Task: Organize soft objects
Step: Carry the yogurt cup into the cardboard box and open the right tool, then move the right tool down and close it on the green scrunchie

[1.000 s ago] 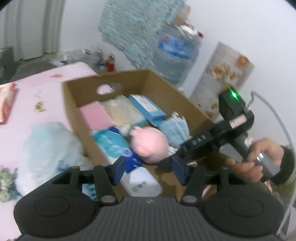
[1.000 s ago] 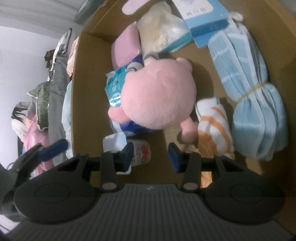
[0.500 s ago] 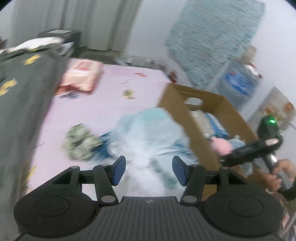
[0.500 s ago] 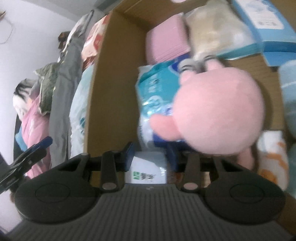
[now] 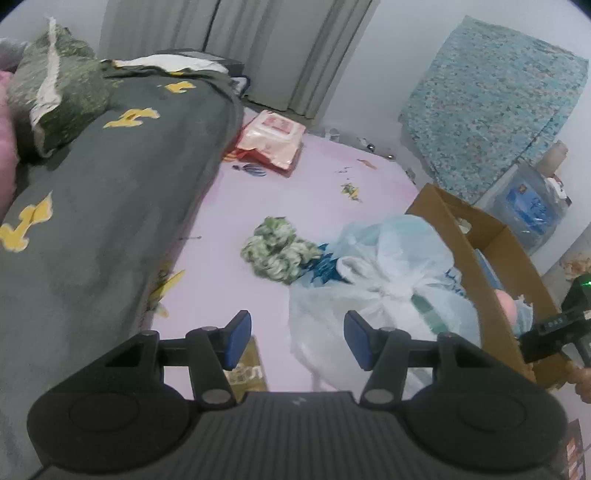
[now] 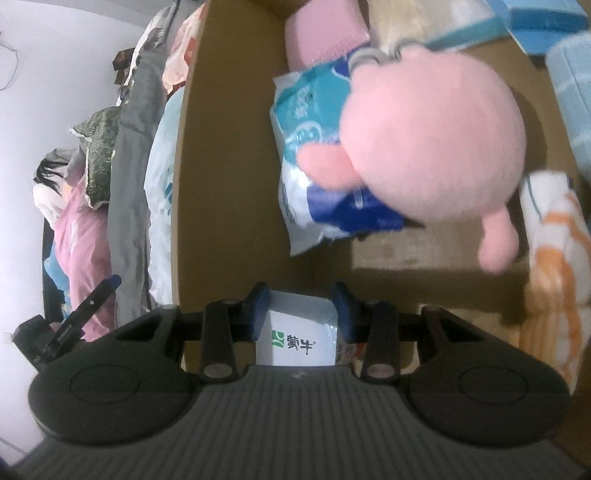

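Observation:
My left gripper (image 5: 297, 341) is open and empty above the pink bed sheet (image 5: 314, 184). Ahead of it lie a green-and-white fluffy bundle (image 5: 275, 249) and a tied pale plastic bag (image 5: 384, 280) that leans against the cardboard box (image 5: 480, 266). My right gripper (image 6: 300, 312) is inside the box (image 6: 229, 184), its blue pads on either side of a white carton with a green logo (image 6: 299, 339). A pink plush toy (image 6: 432, 147) lies on a blue-and-white wipes pack (image 6: 314, 155) in the box. An orange-and-white towel (image 6: 557, 236) lies at the right.
A dark green blanket with yellow shapes (image 5: 92, 206) covers the bed's left side. A pink-and-white packet (image 5: 271, 138) lies at the far end. A patterned cloth (image 5: 491, 96) hangs on the wall, above a water jug (image 5: 532, 206). The box also holds a pink pad (image 6: 325, 33) and a blue box (image 6: 543, 18).
My left gripper swung left from the box to the bed. My right gripper moved left and down inside the box, and the white carton now sits between its pads.

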